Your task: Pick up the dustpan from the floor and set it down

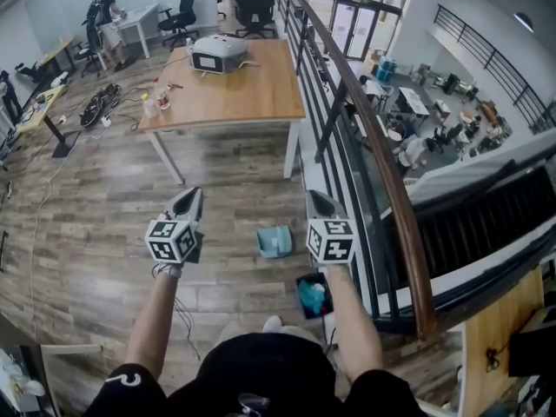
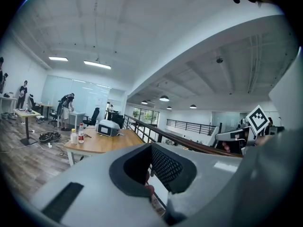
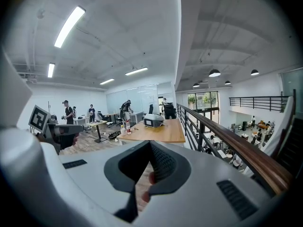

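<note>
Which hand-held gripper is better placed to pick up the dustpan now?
Right, probably: the right hand-held gripper is almost beside the dustpan; the left hand-held gripper is farther away. Both are shut and empty.

The dustpan (image 1: 274,242) lies on the floor (image 1: 104,198) just left of the railing (image 1: 373,146), a bin (image 1: 313,295) nearer the person (image 1: 261,372), the worktop (image 1: 252,94) well beyond.

Black short-sleeved top (image 1: 261,372), white mark (image 1: 129,379) on left sleeve. Forearms bare. Pale shoe toes (image 1: 272,323) past the hem. Left gripper (image 1: 187,200) and right gripper (image 1: 320,200): grey tapered shells, dark mesh-lined recess; white cube (image 1: 172,239) with black square markers on each.
</note>
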